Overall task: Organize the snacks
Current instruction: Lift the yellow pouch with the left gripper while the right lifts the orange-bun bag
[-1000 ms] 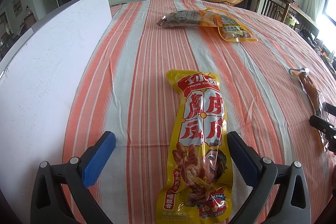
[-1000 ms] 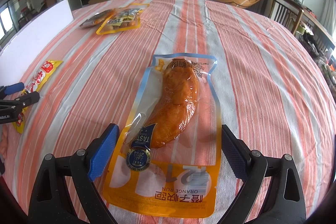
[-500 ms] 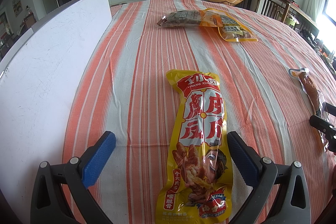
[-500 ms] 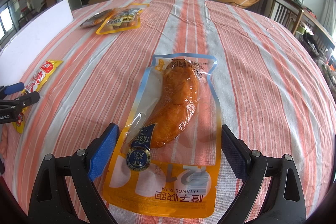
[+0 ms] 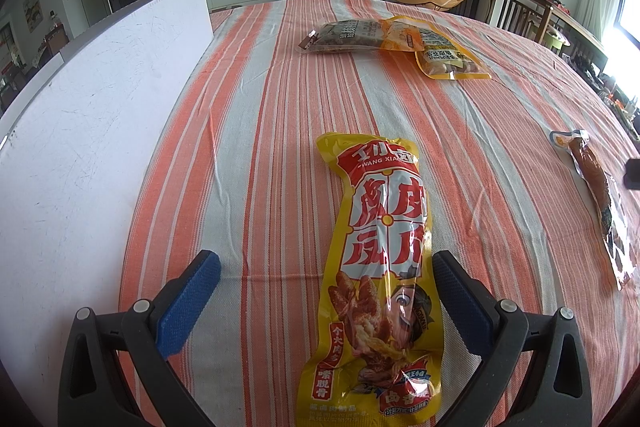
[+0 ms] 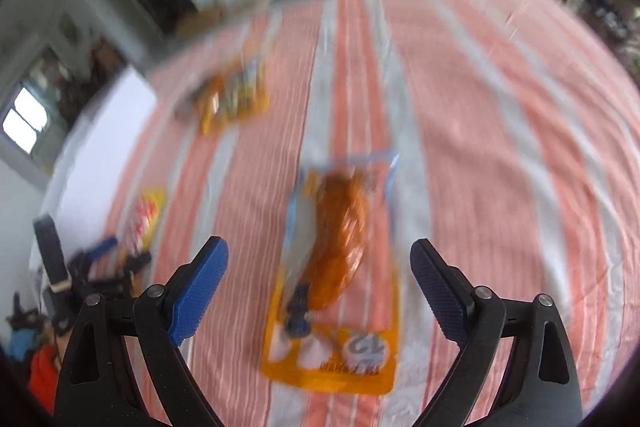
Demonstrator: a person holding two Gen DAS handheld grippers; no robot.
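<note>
Right wrist view: blurry, right gripper spread wide, jaws just narrowed a bit, nothing gripped.
Orange pack is seen flat on striped cloth, lower centre; left gripper is gaping around yellow pack, untouched.

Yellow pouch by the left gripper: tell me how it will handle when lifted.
The yellow pouch looks like glossy film, so probably slippery. It is long and lies flat, so likely to droop from one end. Its lumpy contents suggest some weight.

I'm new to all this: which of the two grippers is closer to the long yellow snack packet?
Left. The left gripper straddles the yellow snack packet, jaws open on either side. The right gripper hangs open over the orange chicken pouch, farther away.
</note>
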